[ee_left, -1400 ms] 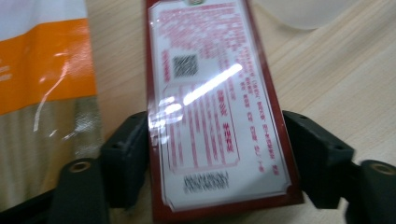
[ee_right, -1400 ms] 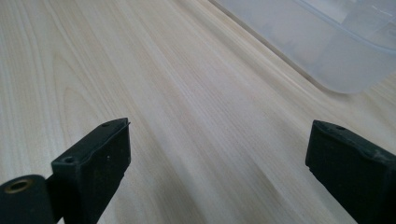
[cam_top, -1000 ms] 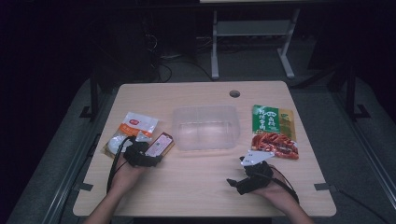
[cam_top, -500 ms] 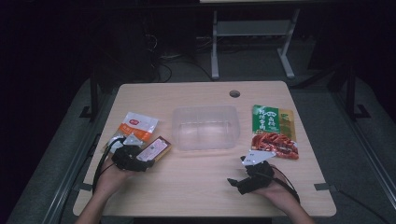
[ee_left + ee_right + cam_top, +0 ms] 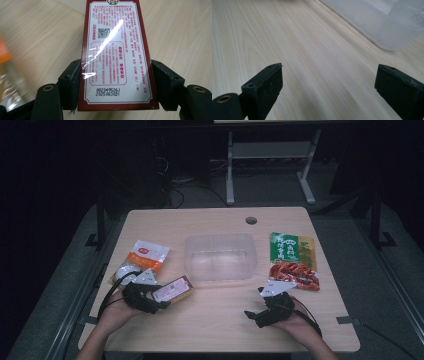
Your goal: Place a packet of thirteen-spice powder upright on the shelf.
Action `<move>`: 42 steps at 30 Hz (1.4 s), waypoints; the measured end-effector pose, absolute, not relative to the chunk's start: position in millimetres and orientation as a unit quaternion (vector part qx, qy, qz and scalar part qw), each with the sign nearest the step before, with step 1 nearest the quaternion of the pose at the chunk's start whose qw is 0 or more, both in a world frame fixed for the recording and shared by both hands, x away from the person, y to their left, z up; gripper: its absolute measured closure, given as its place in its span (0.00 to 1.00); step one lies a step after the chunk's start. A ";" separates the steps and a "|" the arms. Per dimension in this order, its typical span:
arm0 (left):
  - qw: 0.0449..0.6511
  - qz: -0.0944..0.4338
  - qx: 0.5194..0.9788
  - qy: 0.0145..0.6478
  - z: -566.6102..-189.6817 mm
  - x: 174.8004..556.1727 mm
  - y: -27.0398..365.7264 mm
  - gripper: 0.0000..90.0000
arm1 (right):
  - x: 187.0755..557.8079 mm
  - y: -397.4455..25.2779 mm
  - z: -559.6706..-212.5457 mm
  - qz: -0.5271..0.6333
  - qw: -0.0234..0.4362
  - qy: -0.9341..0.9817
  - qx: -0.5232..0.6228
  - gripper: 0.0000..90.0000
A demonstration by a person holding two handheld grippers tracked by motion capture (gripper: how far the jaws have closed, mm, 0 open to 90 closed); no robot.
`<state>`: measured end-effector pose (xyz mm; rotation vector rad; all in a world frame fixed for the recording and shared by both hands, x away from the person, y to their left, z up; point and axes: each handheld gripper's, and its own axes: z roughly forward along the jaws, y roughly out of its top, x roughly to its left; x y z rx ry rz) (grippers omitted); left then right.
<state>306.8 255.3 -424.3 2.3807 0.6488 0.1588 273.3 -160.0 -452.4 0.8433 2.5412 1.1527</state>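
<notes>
Left gripper [image 5: 117, 82] clamped on red packet [image 5: 117, 55] — 2 jaws pressing its edges. Right gripper [image 5: 329, 85] wide apart over table [image 5: 294, 45], near bin [image 5: 387, 22].

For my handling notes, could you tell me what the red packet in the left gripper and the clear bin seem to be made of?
Red packet: likely glossy plastic film; glare streaks cross its printed label. Clear bin: apparently translucent, slightly frosted plastic; the table shows through its walls.

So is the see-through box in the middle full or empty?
Empty. The clear plastic box shows only its bare bottom in the high view; the snack packets lie outside it on the table.
</notes>
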 end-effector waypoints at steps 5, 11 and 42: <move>0.342 0.045 0.913 0.216 -425.0 306.4 239.2 0.35 | 273.6 -162.9 -450.3 0.394 0.111 0.867 0.283 0.08; 0.369 0.029 0.911 0.179 -428.0 309.0 221.2 0.35 | 273.9 -166.6 -448.7 0.396 0.099 0.871 0.273 0.08; 0.347 -0.030 0.937 0.030 -462.0 318.3 133.1 0.35 | 269.2 -160.3 -443.8 0.395 0.054 0.891 0.216 0.08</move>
